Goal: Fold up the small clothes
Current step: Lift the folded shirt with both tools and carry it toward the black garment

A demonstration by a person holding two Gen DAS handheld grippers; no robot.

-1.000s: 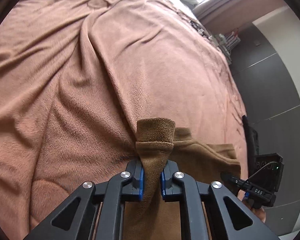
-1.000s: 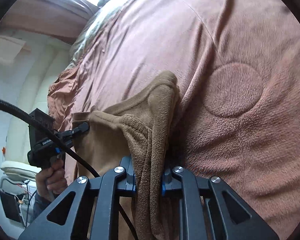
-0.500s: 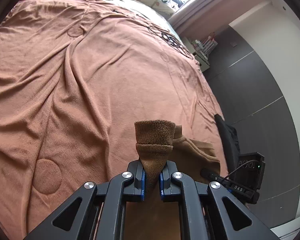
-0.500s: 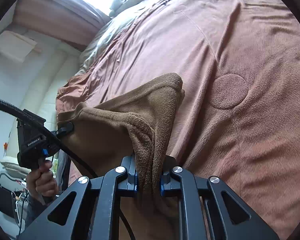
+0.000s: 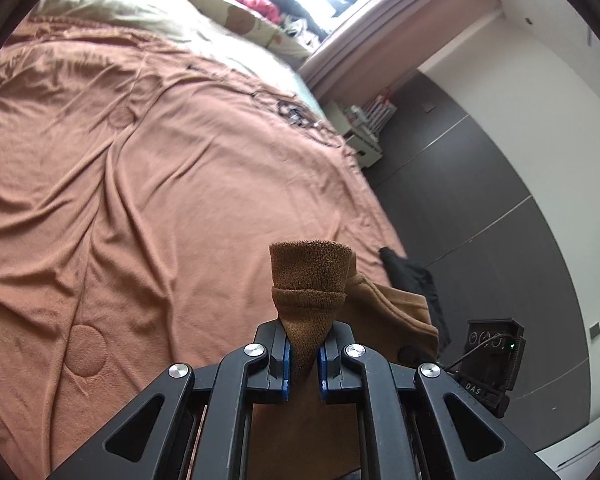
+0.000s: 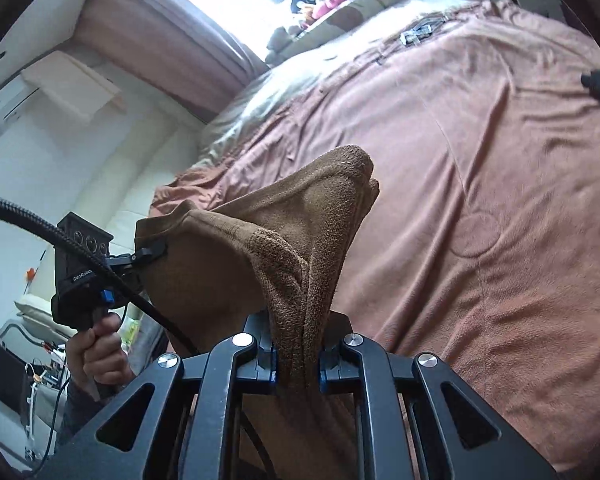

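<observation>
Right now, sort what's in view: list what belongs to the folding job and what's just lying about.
Part of the job:
- brown garment, pinched at two points
- left hand-held gripper
- right hand-held gripper
- bed blanket, the work surface

Lying about:
- black item at the bed's edge
- plush toys by the window

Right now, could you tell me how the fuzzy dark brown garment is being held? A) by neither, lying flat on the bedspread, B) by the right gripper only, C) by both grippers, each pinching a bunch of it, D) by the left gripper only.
C: the left gripper and the right gripper are each shut on a bunch of the fuzzy dark brown garment, which spans between them.
</observation>
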